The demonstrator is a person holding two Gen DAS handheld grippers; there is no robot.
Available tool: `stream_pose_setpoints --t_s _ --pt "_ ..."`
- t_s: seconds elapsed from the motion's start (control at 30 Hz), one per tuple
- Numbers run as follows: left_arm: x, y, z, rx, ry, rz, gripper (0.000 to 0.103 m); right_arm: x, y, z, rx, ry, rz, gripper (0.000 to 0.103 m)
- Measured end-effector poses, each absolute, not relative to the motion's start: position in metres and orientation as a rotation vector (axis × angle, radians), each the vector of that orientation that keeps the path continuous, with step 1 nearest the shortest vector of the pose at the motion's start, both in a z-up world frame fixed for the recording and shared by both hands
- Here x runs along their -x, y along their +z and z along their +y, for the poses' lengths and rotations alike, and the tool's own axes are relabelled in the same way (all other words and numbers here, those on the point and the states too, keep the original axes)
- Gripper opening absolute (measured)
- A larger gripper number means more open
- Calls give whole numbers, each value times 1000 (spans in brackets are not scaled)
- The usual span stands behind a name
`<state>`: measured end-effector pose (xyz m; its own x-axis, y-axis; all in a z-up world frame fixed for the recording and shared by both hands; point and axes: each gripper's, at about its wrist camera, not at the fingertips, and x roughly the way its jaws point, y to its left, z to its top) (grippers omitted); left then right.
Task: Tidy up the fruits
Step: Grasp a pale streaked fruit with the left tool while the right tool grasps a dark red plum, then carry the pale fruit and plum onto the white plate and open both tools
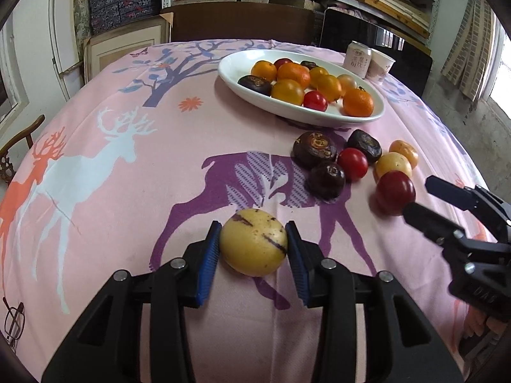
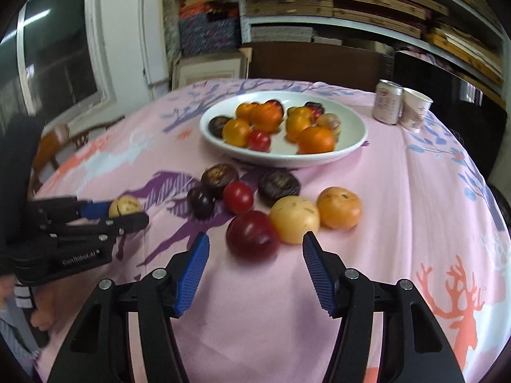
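In the left wrist view, the left hand-held gripper (image 1: 254,249) sits at the lower centre of the frame with its blue pads (image 1: 209,261) pressed against both sides of a yellow fruit with dark streaks (image 1: 253,246), which rests on the pink deer-print cloth (image 1: 127,198) covering the desk. The same grip shows small at the left edge of the right wrist view, where the yellow fruit (image 2: 125,206) sits between the blue-padded fingers.

The right hand-held gripper (image 2: 255,255) fills the lower part of its own view, its jaws standing apart with nothing pressed between them. Just beyond its tips lies a dark red fruit (image 2: 253,236), touching a pale yellow fruit (image 2: 294,219) to its right, with an orange-yellow fruit (image 2: 339,208) beside that. Further up the frame lie a small red fruit (image 2: 238,196) and three dark purple-brown fruits (image 2: 279,184). That view is slightly blurred.

In the left wrist view, the right hand-held gripper (image 1: 418,201) enters from the right edge, its black fingers near the dark red fruit (image 1: 395,192).

A white oval dish (image 1: 242,63) stands in the upper centre of the frame, holding orange, yellow, red and dark fruits. To its upper right stand a drink can (image 1: 357,58) and a paper cup (image 1: 380,65), touching each other.
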<state>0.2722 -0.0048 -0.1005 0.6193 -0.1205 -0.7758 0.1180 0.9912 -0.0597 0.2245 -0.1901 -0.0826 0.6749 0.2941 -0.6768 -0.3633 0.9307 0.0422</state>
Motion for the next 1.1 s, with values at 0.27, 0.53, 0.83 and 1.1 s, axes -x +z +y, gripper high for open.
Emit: stream_pose_setpoints --t_s 0.27,0.53,0.83,1.1 --pt "-274 -103 -8 -17 -145 906 40 -238 -94 -192 10 384 830 41" --pt "-276 -105 -9 -14 -145 910 40 -248 -98 -186 -14 395 853 44" --pt "-275 -104 -7 3 -154 906 40 -252 -100 -192 -87 421 867 40" --pt "-272 -99 -11 2 -172 864 40 -248 -97 -200 -109 420 847 40"
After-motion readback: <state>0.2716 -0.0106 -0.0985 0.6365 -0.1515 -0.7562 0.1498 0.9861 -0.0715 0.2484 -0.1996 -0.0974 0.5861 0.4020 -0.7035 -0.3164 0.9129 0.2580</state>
